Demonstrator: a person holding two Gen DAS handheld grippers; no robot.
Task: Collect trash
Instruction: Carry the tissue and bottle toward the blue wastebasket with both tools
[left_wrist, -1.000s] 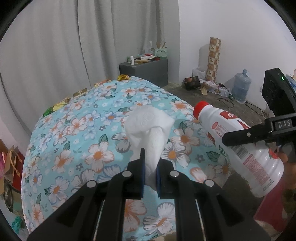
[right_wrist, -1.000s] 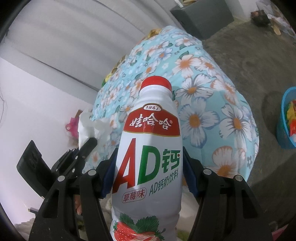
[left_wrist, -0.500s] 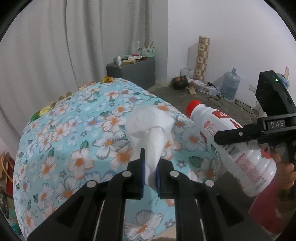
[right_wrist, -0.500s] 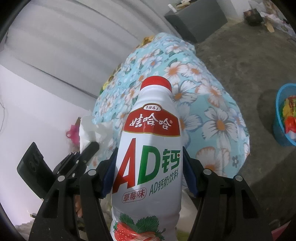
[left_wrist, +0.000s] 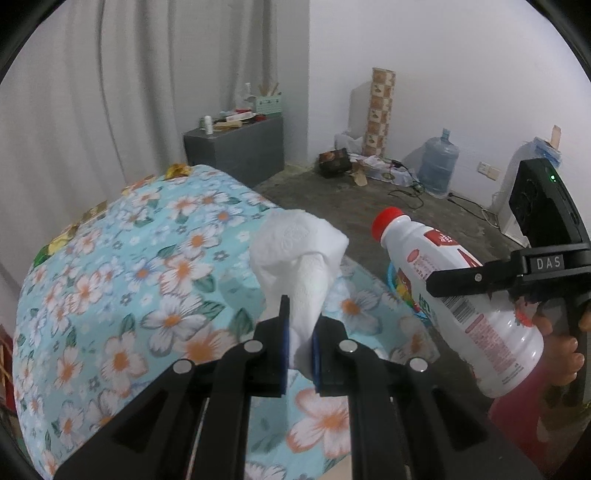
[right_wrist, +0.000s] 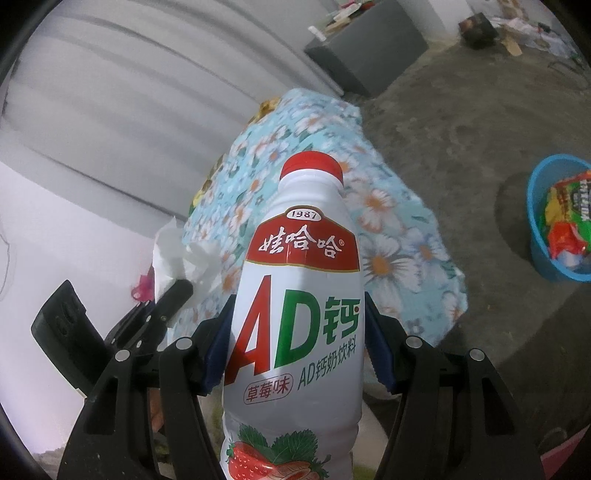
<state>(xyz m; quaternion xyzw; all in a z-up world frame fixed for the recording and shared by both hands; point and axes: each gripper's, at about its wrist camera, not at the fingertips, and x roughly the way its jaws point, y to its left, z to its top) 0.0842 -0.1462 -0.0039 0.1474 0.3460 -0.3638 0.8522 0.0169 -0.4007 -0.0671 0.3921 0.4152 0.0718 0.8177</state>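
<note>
Crumpled white tissue (left_wrist: 301, 258) sticks up from the left gripper (left_wrist: 298, 343), whose blue-padded jaws are pressed together on its twisted lower end. Beneath it lies a table draped in a pale blue cloth (left_wrist: 122, 273) printed with white and orange flowers. At three o'clock in the left wrist view, the right gripper (left_wrist: 476, 277) carries a white drink bottle (left_wrist: 461, 306) with a red cap, tilted so the cap points toward eleven o'clock; a hand (left_wrist: 561, 339) wraps the gripper's handle at the frame's right edge.

From the right wrist camera, the bottle (right_wrist: 299, 325) fills the centre, its red and green label facing the lens, strawberries printed near its base. The right gripper (right_wrist: 297, 354) has its jaws clamped on the bottle's body, one blue pad against each side. At nine o'clock the left gripper (right_wrist: 173, 295) shows as a dark shape with the tissue (right_wrist: 177, 251) above it. At three o'clock a blue basin (right_wrist: 546, 236) sits on the bare concrete floor (right_wrist: 461, 122), well apart from the table, holding bright snack wrappers (right_wrist: 569, 221).

Farther back in the left wrist view, a grey cabinet (left_wrist: 236, 147) stands at twelve o'clock before pale curtains (left_wrist: 110, 92), and a large water jug (left_wrist: 437, 166) rests by the wall at two o'clock.
</note>
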